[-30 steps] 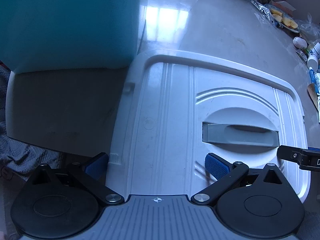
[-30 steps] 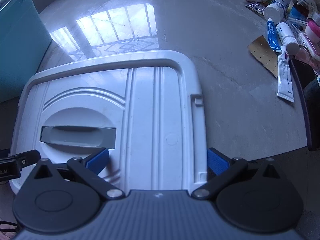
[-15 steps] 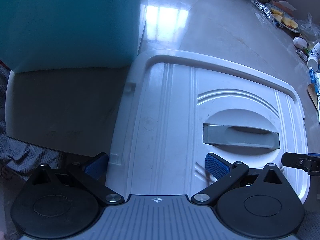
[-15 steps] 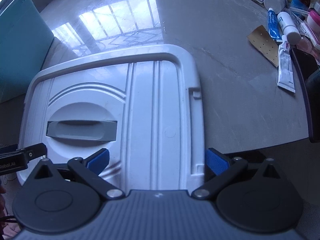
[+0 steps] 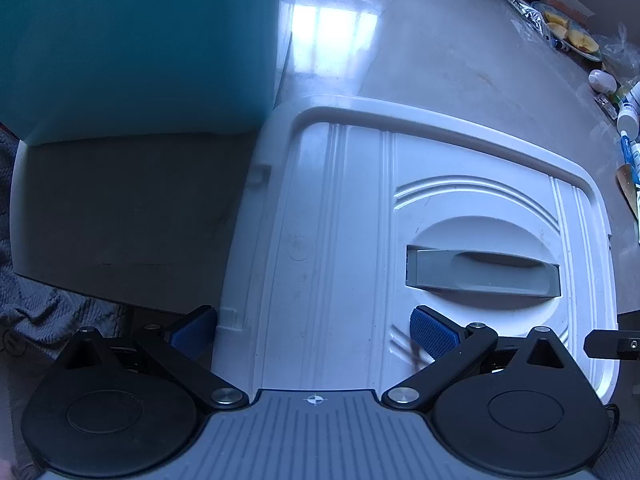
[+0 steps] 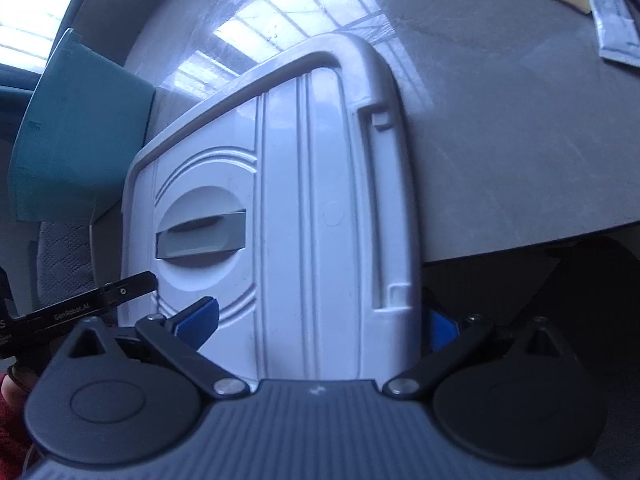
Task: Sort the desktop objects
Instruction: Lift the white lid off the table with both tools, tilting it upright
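Observation:
A white box lid (image 5: 340, 240) with a grey handle (image 5: 480, 274) lies flat on the pale table (image 5: 440, 60), its near end hanging over the table edge. My left gripper (image 5: 313, 334) is open and straddles the lid's near left corner: one blue pad (image 5: 434, 338) is over the lid, the other (image 5: 192, 330) is outside its left edge. My right gripper (image 6: 318, 325) is also open, rolled to one side at the lid's (image 6: 300, 200) near right corner. Its right pad (image 6: 438, 330) is partly hidden behind the lid's edge.
A teal bin (image 5: 140, 48) stands on the table just left of the lid, also seen in the right wrist view (image 6: 80, 128). Tubes and bottles (image 5: 628, 116) and a plate of fruit (image 5: 576, 36) crowd the far right. Grey cloth (image 5: 36, 304) hangs below the left table edge.
The right gripper has pulled back toward the near edge and rolled, so the lid looks tilted in its view. The left gripper and the lid have stayed put.

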